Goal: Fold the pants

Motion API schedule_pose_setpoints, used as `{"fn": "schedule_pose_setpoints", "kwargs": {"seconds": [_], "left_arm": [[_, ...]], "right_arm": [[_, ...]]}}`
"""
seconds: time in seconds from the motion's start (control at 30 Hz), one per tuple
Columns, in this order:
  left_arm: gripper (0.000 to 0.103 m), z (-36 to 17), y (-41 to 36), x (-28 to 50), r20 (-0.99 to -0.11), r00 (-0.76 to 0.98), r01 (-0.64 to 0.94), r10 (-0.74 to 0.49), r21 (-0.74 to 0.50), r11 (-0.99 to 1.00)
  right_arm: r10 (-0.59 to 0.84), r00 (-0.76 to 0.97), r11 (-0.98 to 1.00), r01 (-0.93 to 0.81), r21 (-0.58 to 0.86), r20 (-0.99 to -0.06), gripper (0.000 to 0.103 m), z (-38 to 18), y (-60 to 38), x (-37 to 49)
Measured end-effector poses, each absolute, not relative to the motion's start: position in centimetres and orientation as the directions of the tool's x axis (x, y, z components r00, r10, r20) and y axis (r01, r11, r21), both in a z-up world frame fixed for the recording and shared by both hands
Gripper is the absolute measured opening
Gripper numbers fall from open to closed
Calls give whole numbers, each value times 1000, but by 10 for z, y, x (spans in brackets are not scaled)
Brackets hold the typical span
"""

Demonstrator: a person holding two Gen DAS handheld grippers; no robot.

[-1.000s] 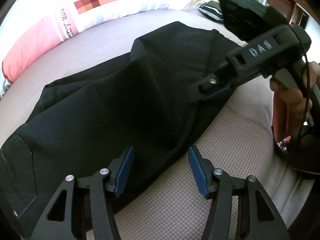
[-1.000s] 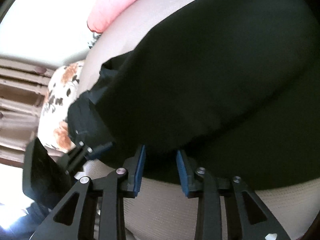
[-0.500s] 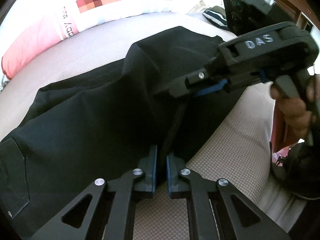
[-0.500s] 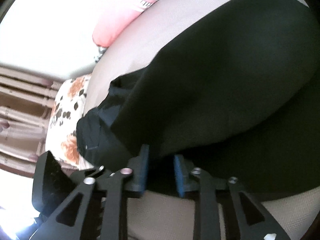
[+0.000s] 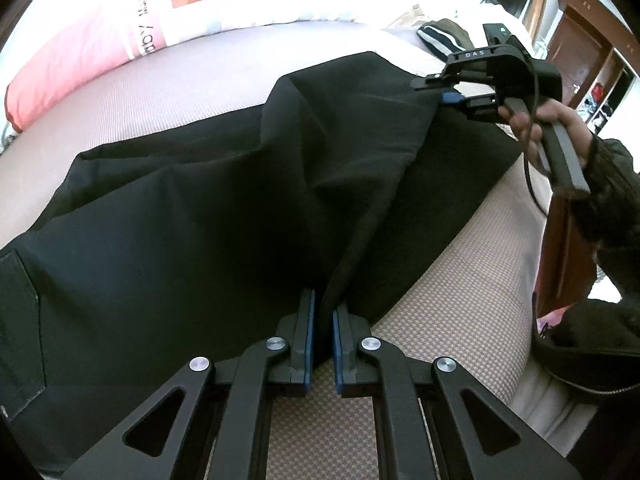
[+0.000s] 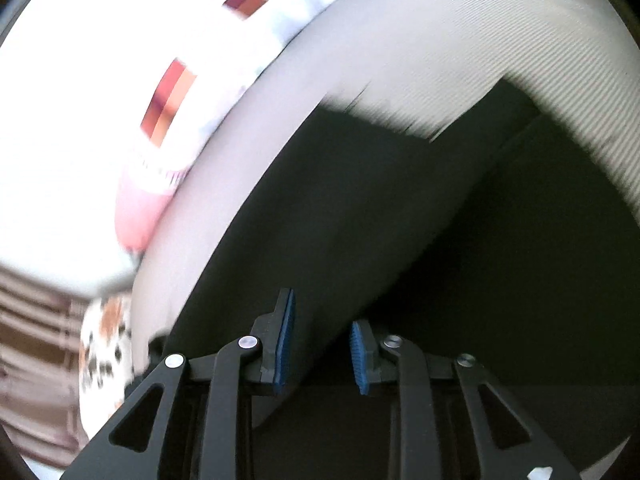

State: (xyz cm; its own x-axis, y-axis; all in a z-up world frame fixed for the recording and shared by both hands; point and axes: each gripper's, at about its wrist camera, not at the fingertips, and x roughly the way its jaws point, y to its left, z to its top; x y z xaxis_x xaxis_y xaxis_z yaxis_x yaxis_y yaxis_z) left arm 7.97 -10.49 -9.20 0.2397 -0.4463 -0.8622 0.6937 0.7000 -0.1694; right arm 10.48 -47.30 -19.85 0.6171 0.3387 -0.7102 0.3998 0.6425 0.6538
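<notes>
We see black pants (image 5: 208,216) spread across the bed, one leg lifted taut toward two o'clock.

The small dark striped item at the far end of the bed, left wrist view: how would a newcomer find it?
Start at the beige bed cover under the black pants. Follow the pants to their far end, then look just beyond, above the right gripper. The dark bundle there bears pale stripes, unlike the plain pants and the pink-and-white pillow.
</notes>
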Motion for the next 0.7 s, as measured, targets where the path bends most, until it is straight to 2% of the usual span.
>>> {"fn": "schedule_pose_setpoints", "kwargs": {"seconds": [0.17, 0.47, 0.53, 0.57, 0.7], "left_arm": [[8, -93, -106, 80, -864, 234, 683, -445, -180, 708], [8, -97, -105, 87, -867, 218, 673, -447, -199, 713], [8, -97, -105, 86, -868, 220, 672, -446, -197, 714], [8, -97, -105, 87, -868, 222, 669, -444, -196, 717], [8, -96, -107, 86, -869, 230, 671, -439, -185, 718]], "right_arm": [[278, 644, 615, 451, 647, -713, 26, -194, -516, 105], [273, 649, 610, 454, 650, -710, 25, -199, -531, 98], [267, 665, 610, 444, 657, -698, 17, -196, -533, 102], [252, 665, 621, 445, 645, -703, 8, -194, -533, 105], [202, 680, 688, 414, 596, -705, 3, -163, -528, 107]]}}
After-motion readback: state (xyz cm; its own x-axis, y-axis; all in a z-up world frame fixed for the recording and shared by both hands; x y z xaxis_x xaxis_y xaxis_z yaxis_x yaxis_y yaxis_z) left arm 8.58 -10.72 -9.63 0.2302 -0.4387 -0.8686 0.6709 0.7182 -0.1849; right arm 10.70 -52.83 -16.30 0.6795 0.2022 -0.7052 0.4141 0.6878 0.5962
